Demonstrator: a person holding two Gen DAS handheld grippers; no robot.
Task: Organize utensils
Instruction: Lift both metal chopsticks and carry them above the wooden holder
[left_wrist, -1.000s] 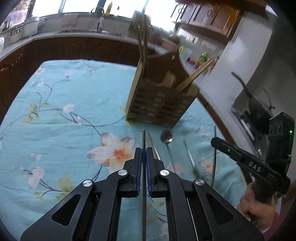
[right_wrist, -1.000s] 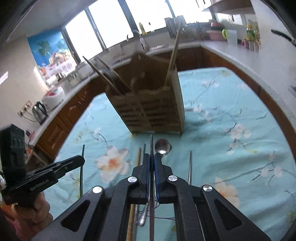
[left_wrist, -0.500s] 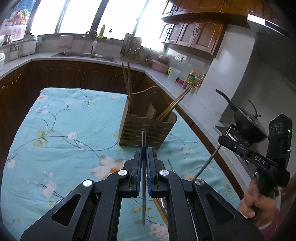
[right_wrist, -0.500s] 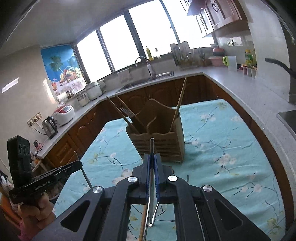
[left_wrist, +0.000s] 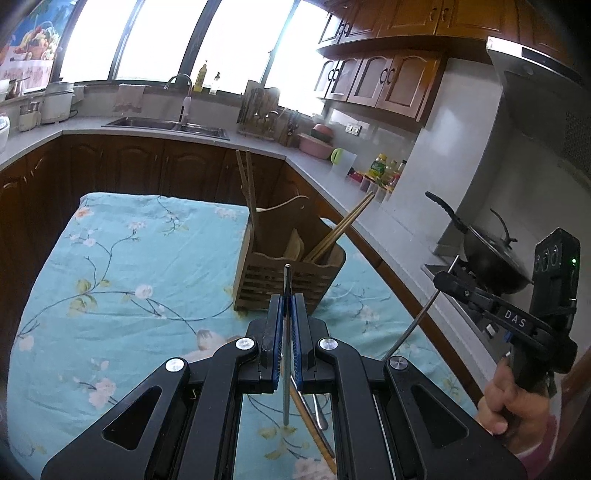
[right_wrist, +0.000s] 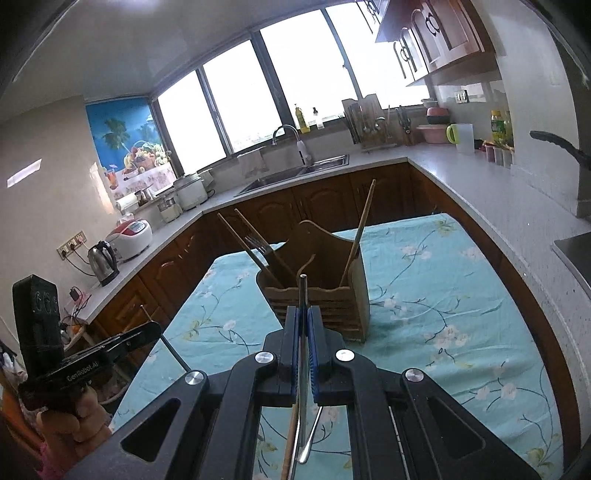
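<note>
Gripping a thin metal rod, most likely a steel chopstick (left_wrist: 286, 332), the left claw (left_wrist: 287, 325) is pinching its blue pads tight around the shaft, with the tip poking out toward 12 o'clock. Straight ahead of it, the wooden utensil holder (left_wrist: 291, 273) is standing on the floral-clothed worktop (left_wrist: 110, 280), with wooden chopsticks (left_wrist: 340, 229) leaning out toward 1 o'clock. At 3 o'clock the right claw (left_wrist: 443, 280) is carrying its own metal utensil (left_wrist: 417, 317), slanting down toward 7 o'clock. A wooden chopstick and another metal piece are lying on the cloth beneath the left claw, at 6 o'clock.

Looking from the right wrist, the right claw (right_wrist: 303, 332) is likewise clamping hard on a slim metal handle (right_wrist: 303, 295), whose lower end is hanging free below; whether it is a spoon or fork I cannot tell. The holder (right_wrist: 332, 295) is sitting at 12 o'clock, a fork (right_wrist: 255, 242) and chopsticks already standing inside. The left claw (right_wrist: 147, 328) is showing at 9 o'clock.

Doing this well probably means tipping each piece upright above an open compartment, lowering one claw at a time so they are not crowding each other, and releasing only once the tip is inside.
</note>
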